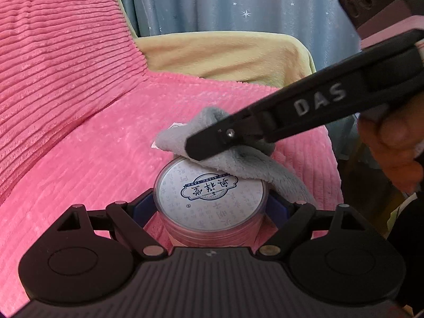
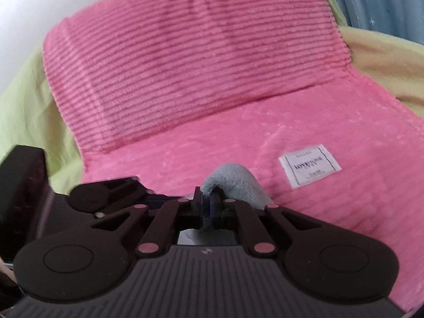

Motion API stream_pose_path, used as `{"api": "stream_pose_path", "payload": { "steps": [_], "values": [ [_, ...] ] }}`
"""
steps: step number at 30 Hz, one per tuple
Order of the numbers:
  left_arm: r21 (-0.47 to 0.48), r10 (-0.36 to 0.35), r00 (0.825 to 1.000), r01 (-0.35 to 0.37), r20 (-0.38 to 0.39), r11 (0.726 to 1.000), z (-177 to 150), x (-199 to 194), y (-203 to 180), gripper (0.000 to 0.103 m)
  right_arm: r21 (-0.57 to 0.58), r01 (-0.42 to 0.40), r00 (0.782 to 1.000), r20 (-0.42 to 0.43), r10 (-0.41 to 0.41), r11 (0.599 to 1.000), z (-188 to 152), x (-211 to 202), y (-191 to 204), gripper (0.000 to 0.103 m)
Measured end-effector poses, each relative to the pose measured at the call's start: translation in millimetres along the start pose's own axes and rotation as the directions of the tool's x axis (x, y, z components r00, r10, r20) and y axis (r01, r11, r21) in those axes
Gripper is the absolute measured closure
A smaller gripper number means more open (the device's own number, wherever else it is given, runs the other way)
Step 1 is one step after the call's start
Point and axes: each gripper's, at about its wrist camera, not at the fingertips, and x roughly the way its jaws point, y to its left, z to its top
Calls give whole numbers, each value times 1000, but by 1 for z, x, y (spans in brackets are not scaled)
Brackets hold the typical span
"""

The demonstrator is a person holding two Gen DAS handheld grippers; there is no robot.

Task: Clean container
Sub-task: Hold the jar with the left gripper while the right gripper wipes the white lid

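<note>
We found the container (image 1: 210, 198), a short round clear plastic tub, gripped by our left gripper (image 1: 210, 206) with its jaws pinching the side wall from left and right. Its axis leaned toward the camera, so the flat lid faced up and toward the lens; the printed blue emblem on the lid read upside down from the left wrist view. What the tub held we could not tell: only pinkish tone showed through the clear wall, possibly the blanket behind it.

The tub sat low in the middle of the left view, held above a pink ribbed blanket (image 1: 87, 143) spread over a seat, with a yellow-green cover (image 1: 225, 55) at the back and a blue star-patterned curtain (image 1: 225, 2) beyond.

Our right gripper (image 1: 196, 145) came in from the upper right, its jaws pressed together on a grey fluffy cloth (image 1: 246, 164). The cloth lay against the far rim of the lid and draped down the tub's right side. A hand (image 1: 389, 145) showed at the right edge, holding that gripper.

From the right wrist view, the gripper (image 2: 206, 201) pinched a fold of cloth (image 2: 233, 182) that bulged past the fingertips. A white sewn label (image 2: 310, 165) lay on the blanket (image 2: 185, 79) to the right. The tub itself was hidden there.
</note>
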Motion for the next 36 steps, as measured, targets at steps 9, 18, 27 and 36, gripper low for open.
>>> {"api": "stream_pose_path", "payload": {
  "steps": [9, 18, 27, 36],
  "values": [
    [2, -6, 1000, 6, 2, 1000, -4, 0, 1, 17, 8, -86, 996, -33, 86, 996, -21, -14, -2, 101],
    [-27, 15, 1000, -15, -3, 1000, 5, 4, -13, 17, 41, -188, 981, -41, 190, 981, -8, 16, 8, 101],
    [-7, -5, 1000, 5, 1, 1000, -2, 0, 3, 17, 12, -110, 994, -7, 110, 994, 8, 32, -5, 101],
    [6, 0, 1000, 0, -2, 1000, -1, 1, 0, 17, 3, -107, 994, -35, 107, 994, -13, -5, -9, 101]
  ]
}}
